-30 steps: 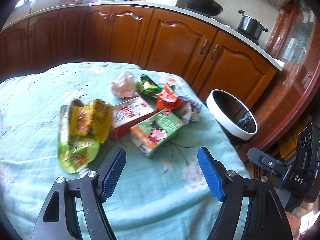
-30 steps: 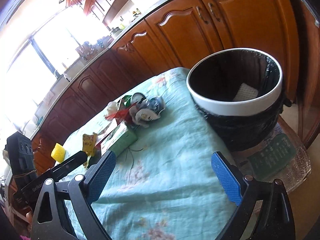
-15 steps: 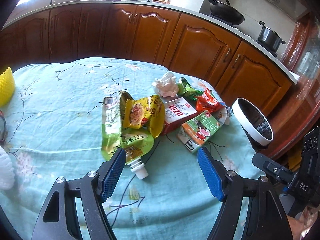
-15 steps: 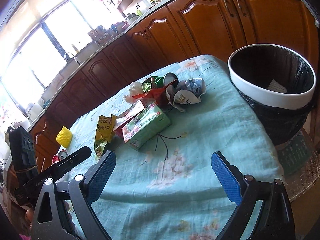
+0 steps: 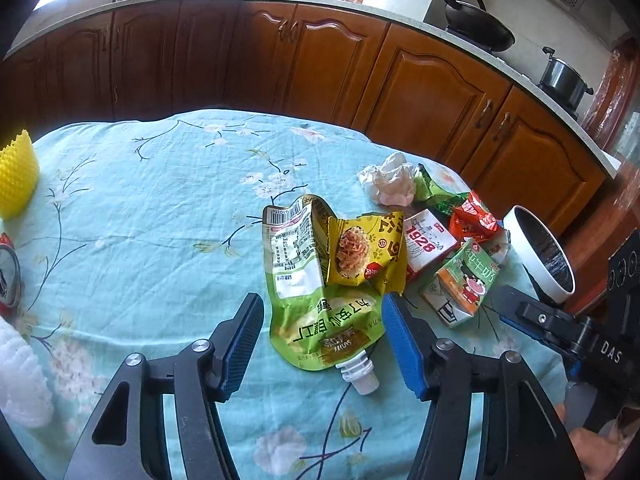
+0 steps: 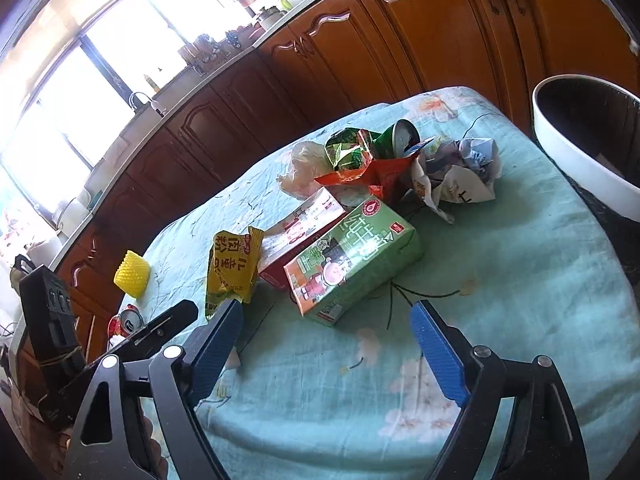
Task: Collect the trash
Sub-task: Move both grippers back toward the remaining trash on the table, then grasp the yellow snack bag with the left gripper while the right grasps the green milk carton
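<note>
A pile of trash lies on the teal flowered tablecloth (image 5: 160, 220). In the left wrist view a green spouted pouch (image 5: 320, 320) lies flat between the blue pads of my left gripper (image 5: 324, 344). Its jaws are closing and the pads do not press on the pouch. On the pouch rests a yellow snack wrapper (image 5: 364, 256). My right gripper (image 6: 326, 350) hovers just short of a green milk carton (image 6: 352, 264); its jaws are closing with only cloth between them. A red-and-white carton (image 6: 304, 224), a red wrapper (image 6: 372, 172), a green can (image 6: 400, 140) and crumpled paper (image 6: 464, 172) lie behind.
A white-rimmed bin with a black liner (image 6: 588, 148) stands off the table's right edge. A yellow ridged object (image 5: 16, 176), a red can (image 5: 8, 276) and something white and fluffy (image 5: 20, 380) sit at the table's left. Wooden cabinets (image 5: 432, 92) run behind.
Both grippers have moved left along the table towards the trash pile. The green pouch now lies between the left pads, and the milk carton is close ahead of the right ones. Both jaws have narrowed.
</note>
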### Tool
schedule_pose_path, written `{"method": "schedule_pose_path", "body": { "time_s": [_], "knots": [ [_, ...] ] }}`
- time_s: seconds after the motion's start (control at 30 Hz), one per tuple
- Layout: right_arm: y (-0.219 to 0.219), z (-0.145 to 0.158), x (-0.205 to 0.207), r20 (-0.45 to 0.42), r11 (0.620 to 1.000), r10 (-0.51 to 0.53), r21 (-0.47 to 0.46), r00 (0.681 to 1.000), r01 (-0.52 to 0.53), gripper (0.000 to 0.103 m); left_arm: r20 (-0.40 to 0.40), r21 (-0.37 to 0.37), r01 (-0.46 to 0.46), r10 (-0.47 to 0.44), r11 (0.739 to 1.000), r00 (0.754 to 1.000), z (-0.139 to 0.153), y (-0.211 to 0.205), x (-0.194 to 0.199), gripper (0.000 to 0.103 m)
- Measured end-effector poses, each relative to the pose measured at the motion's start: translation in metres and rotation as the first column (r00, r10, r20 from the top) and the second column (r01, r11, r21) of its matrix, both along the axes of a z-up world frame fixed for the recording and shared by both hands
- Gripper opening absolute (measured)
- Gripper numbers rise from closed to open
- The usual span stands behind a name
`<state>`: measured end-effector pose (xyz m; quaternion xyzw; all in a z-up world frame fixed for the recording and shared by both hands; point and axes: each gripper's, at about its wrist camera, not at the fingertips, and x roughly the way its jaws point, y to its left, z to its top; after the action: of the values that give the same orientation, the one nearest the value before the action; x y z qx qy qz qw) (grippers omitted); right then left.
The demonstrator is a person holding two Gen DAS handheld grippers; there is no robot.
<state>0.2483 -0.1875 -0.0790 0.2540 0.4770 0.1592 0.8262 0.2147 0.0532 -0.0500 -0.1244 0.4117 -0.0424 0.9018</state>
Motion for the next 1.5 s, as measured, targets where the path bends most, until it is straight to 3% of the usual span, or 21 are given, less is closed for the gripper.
{"method": "schedule_pose_path", "body": {
  "time_s": [0.3,0.47,0.57,0.6,0.67,0.7,0.77,0.83,0.9,0.97,1.0,1.03,1.2,1.4,1.43,1.5],
  "knots": [
    [0.024,-0.019,0.032,-0.072,0.997,-0.049,-0.064,0.996,0.044,0.081,-0.04,-0.012,0.041,-0.042,0.999,0.998,-0.018,0.005,0.026,0.046],
    [0.022,-0.024,0.037,-0.073,0.995,-0.037,-0.098,0.997,0.03,0.069,-0.041,-0.022,0.054,-0.054,0.998,0.998,-0.025,0.003,0.035,0.041],
    [0.015,-0.021,0.032,-0.072,0.996,-0.007,-0.091,0.997,0.001,0.047,-0.035,-0.012,0.072,-0.072,0.997,0.997,-0.026,-0.003,0.04,0.031],
    [0.012,-0.021,0.03,-0.08,0.995,-0.002,-0.098,0.997,-0.005,0.035,-0.034,-0.004,0.075,-0.075,0.997,0.997,-0.027,-0.005,0.041,0.029],
    [0.005,-0.021,0.024,-0.085,0.995,0.007,-0.102,0.996,-0.016,0.028,-0.028,0.013,0.08,-0.079,0.997,0.996,-0.029,-0.008,0.042,0.02],
    [0.0,-0.023,0.021,-0.096,0.994,0.003,-0.111,0.995,-0.014,0.016,-0.023,0.018,0.08,-0.079,0.997,0.997,-0.029,-0.009,0.041,0.018],
    [-0.009,-0.024,0.014,-0.097,0.995,0.002,-0.098,0.995,-0.011,0.015,-0.016,0.019,0.074,-0.074,0.997,0.997,-0.028,-0.007,0.039,0.007],
    [-0.017,-0.023,0.01,-0.095,0.995,0.005,-0.097,0.995,-0.014,0.014,-0.014,0.001,0.071,-0.071,0.997,0.997,-0.028,-0.003,0.035,0.003],
    [-0.025,-0.021,0.007,-0.082,0.999,-0.008,-0.044,0.997,0.004,0.02,0.0,0.005,0.063,-0.063,0.998,0.998,-0.025,-0.001,0.029,0.002],
    [-0.029,-0.02,0.007,-0.076,0.999,-0.033,-0.029,0.997,0.031,0.034,0.016,0.01,0.059,-0.059,0.998,0.998,-0.02,0.001,0.02,0.002],
    [-0.03,-0.019,0.008,-0.067,0.999,-0.046,-0.021,0.997,0.045,0.053,0.029,0.008,0.055,-0.055,0.998,0.998,-0.016,0.002,0.015,0.002],
    [-0.031,-0.018,0.01,-0.056,0.998,-0.06,-0.024,0.997,0.058,0.064,0.038,0.009,0.053,-0.054,0.999,0.998,-0.013,0.003,0.01,0.002],
    [-0.015,-0.015,0.029,-0.046,0.996,-0.075,-0.059,0.996,0.073,0.065,0.052,0.046,0.084,-0.087,0.995,0.995,-0.006,-0.003,-0.004,0.002],
    [0.001,-0.025,0.047,-0.058,0.991,-0.058,-0.122,0.997,0.051,0.066,-0.01,0.052,0.109,-0.108,0.993,0.994,-0.016,-0.006,-0.006,0.003],
    [0.003,-0.024,0.047,-0.047,0.992,-0.044,-0.119,0.998,0.038,0.057,-0.019,0.047,0.111,-0.11,0.993,0.994,-0.017,-0.006,-0.004,0.004],
    [0.004,-0.02,0.043,-0.035,0.993,-0.028,-0.114,0.999,0.024,0.05,-0.032,0.031,0.11,-0.109,0.993,0.994,-0.018,-0.005,-0.002,0.01]
  ]
}}
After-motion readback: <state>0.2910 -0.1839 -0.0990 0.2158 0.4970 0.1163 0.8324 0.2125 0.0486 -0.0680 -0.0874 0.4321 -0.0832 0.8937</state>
